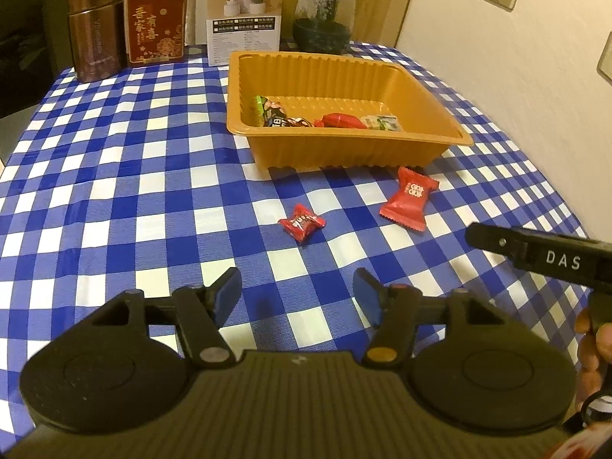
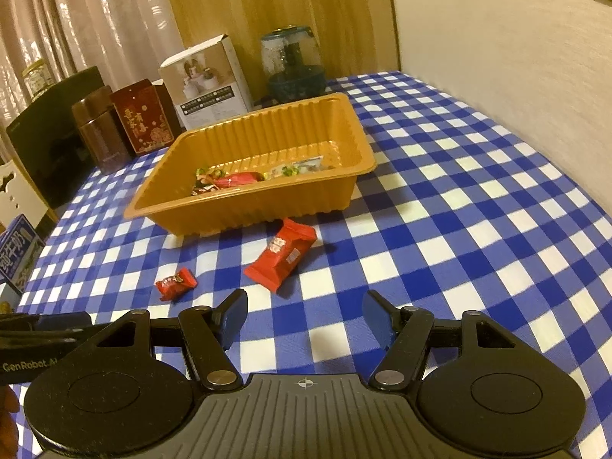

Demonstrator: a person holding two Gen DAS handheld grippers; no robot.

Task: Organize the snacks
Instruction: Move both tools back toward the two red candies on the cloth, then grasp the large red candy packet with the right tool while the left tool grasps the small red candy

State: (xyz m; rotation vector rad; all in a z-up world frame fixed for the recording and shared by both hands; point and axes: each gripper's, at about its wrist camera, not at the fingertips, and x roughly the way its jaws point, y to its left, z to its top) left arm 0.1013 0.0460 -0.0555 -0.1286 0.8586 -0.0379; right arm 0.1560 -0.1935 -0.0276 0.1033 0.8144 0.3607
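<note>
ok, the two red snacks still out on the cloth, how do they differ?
The small red candy is much smaller than the red snack packet and pinched at both ends like a twist wrap; the packet is a flat pillow pack with crimped ends. The packet lies close to the orange tray; the candy lies farther out, left of it. Both are red with print and lie outside the tray.

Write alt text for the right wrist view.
An open right gripper hovers over a blue checked tablecloth, facing two red snack packets, a large one and a small one, lying in front of an orange tray that holds several wrapped snacks.
</note>
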